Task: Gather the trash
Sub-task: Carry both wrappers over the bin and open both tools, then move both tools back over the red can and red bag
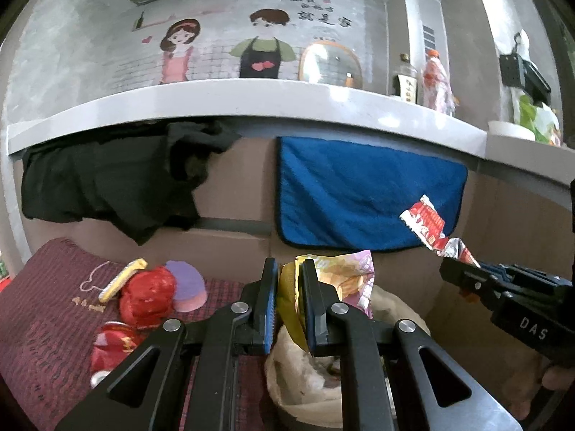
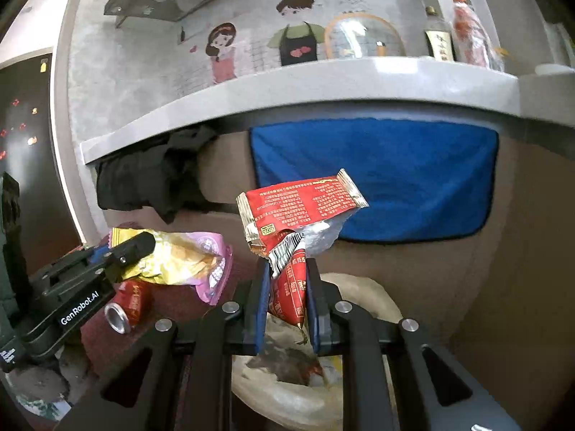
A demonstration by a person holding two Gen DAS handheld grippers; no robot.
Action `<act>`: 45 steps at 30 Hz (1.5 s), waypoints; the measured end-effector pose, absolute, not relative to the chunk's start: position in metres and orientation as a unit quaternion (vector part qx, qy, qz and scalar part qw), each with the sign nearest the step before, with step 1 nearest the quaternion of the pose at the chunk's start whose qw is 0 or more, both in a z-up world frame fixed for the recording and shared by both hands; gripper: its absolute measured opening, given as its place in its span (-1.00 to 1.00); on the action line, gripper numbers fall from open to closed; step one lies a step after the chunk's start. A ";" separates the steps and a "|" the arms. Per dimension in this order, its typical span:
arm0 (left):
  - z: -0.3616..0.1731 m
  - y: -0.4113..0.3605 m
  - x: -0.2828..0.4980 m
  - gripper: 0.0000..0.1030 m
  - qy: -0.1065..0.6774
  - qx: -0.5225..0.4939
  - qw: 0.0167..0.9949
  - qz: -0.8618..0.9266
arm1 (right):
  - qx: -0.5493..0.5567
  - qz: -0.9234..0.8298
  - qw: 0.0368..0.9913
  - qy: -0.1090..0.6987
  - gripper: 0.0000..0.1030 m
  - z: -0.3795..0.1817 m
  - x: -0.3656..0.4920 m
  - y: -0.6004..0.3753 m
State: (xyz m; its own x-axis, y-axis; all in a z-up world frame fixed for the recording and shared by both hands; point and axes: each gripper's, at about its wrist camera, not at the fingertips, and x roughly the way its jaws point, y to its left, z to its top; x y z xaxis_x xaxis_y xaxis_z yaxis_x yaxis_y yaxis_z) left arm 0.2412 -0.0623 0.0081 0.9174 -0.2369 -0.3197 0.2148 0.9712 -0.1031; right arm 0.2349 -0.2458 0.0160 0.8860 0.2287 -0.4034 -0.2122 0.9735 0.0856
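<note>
My left gripper is clamped on a yellow-and-pink snack bag, jaws nearly closed. My right gripper pinches a red wrapper, which sticks up at twelve o'clock. Both hang above a pale trash bag at six. A red can lies at nine on the maroon mat.
</note>
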 end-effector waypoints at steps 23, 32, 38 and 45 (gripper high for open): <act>-0.048 -0.109 0.283 -0.73 0.240 -0.040 0.960 -0.141 | 0.066 0.102 0.956 0.266 -0.65 -0.034 0.271 -0.288; -0.066 -0.114 0.306 -0.66 0.271 -0.054 0.947 -0.162 | 0.074 0.105 0.950 0.286 -0.57 -0.051 0.289 -0.289; -0.068 -0.100 0.319 -0.07 0.294 -0.090 0.931 -0.195 | 0.090 0.097 0.948 0.288 0.09 -0.060 0.295 -0.294; -0.046 -0.055 0.310 -0.01 0.282 -0.123 0.936 -0.172 | 0.089 0.102 0.948 0.288 0.09 -0.062 0.287 -0.290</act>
